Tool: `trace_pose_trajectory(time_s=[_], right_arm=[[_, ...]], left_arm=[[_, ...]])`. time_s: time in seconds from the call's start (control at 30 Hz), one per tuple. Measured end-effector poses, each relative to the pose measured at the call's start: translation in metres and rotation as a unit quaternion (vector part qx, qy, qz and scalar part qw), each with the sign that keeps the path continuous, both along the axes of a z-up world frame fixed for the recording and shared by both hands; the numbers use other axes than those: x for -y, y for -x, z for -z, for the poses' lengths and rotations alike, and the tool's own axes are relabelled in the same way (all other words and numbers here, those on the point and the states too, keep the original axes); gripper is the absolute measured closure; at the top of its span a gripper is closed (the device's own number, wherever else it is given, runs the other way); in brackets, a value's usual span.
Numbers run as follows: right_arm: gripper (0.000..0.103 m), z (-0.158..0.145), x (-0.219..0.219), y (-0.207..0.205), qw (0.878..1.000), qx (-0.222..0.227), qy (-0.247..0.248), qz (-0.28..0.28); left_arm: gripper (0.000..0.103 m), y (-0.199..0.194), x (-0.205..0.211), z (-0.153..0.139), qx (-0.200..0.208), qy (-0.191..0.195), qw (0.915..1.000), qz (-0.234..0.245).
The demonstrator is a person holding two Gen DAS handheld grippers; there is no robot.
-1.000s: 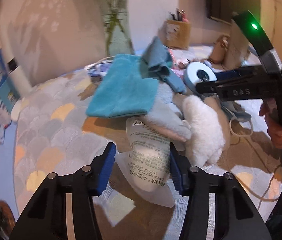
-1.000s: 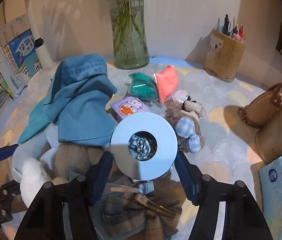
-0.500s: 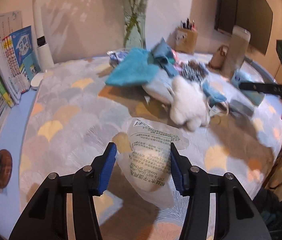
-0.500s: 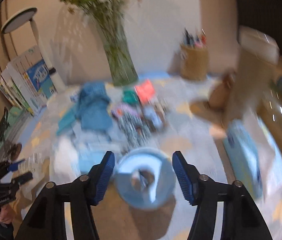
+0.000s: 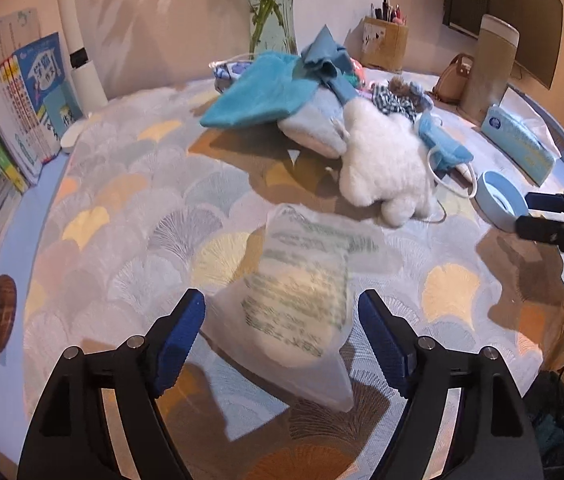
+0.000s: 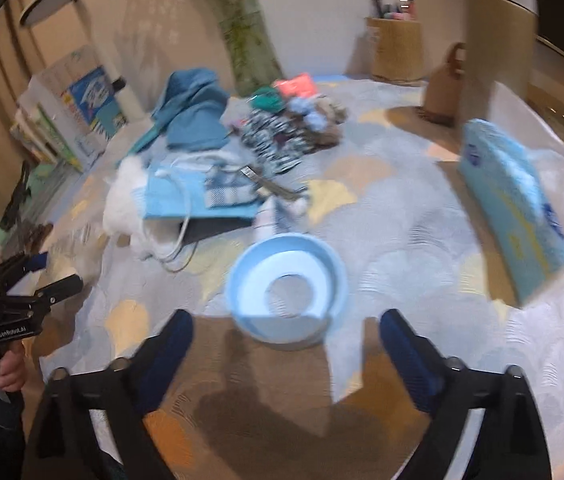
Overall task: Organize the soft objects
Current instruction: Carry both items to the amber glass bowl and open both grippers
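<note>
I see the sponge packet (image 5: 302, 300) lying flat near me, the blue ring (image 6: 288, 290) flat beside the soft pile (image 5: 322, 112).

Both the left gripper (image 5: 282, 336) and right gripper (image 6: 286, 344) have just spread wide, gripping nothing.

Warm dim light, hard shadows, motion blur.

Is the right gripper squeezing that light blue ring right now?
No, the right gripper stands open, its pads clear of the light blue ring on the table.
</note>
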State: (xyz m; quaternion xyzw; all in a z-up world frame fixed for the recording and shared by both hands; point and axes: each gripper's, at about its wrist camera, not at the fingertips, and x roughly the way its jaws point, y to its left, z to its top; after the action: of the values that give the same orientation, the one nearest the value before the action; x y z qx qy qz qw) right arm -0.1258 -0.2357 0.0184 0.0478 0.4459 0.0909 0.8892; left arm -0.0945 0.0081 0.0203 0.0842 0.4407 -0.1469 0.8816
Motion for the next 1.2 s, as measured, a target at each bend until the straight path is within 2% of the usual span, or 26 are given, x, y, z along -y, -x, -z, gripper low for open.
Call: trace_pose_trajectory(time_s=[0.07,0.1,0.13,0.17,0.2,0.23,0.37,0.5,0.6,0.73,0.9,1.1,1.2], right_arm=[[0.008,0.006,-0.013,-0.004,1.000,0.002,0.031,-0.005],[0.009,0.010,-0.017,-0.007,0.999,0.000,0.054,0.001],[0.012,0.014,-0.019,-0.010,0.997,-0.003,0.074,0.006],[0.022,0.016,-0.021,-0.012,0.996,-0.002,0.088,0.010],[0.038,0.013,-0.023,-0.011,0.996,0.011,0.090,0.006],[0.038,0.010,-0.023,-0.009,0.996,0.015,0.087,0.002],[0.038,-0.007,-0.011,0.001,0.997,0.034,0.069,0.005],[0.038,-0.045,0.011,0.014,0.996,0.073,0.052,0.020],[0.038,-0.076,0.038,0.020,0.993,0.105,0.041,0.041],[0.038,-0.108,0.091,0.027,0.988,0.129,0.033,0.085],[0.038,-0.128,0.165,0.025,0.980,0.130,0.035,0.148],[0.037,-0.130,0.258,0.007,0.969,0.081,0.027,0.233],[0.037,-0.123,0.292,-0.003,0.962,0.050,0.016,0.269]], left_arm=[[0.027,0.001,0.002,0.002,0.006,-0.004,1.0000,-0.001],[0.042,0.001,0.003,0.002,0.010,-0.007,0.9999,-0.003],[0.053,0.002,0.004,0.001,0.012,-0.007,0.9999,-0.003],[0.054,0.003,0.004,-0.001,0.012,0.000,0.9999,-0.003],[0.058,0.004,0.003,-0.004,0.015,0.006,0.9999,-0.005],[0.063,0.006,0.003,-0.009,0.019,0.015,0.9997,-0.006],[0.063,0.013,0.011,-0.043,0.053,0.032,0.9981,-0.009],[0.063,0.011,0.046,-0.079,0.095,0.034,0.9946,0.025],[0.063,0.002,0.090,-0.100,0.112,0.039,0.9909,0.064],[0.063,-0.016,0.160,-0.116,0.110,0.056,0.9840,0.128],[0.063,-0.034,0.268,-0.125,0.105,0.061,0.9678,0.221],[0.063,-0.059,0.370,-0.119,0.078,0.073,0.9573,0.268],[0.063,-0.073,0.409,-0.109,0.060,0.076,0.9585,0.268]])
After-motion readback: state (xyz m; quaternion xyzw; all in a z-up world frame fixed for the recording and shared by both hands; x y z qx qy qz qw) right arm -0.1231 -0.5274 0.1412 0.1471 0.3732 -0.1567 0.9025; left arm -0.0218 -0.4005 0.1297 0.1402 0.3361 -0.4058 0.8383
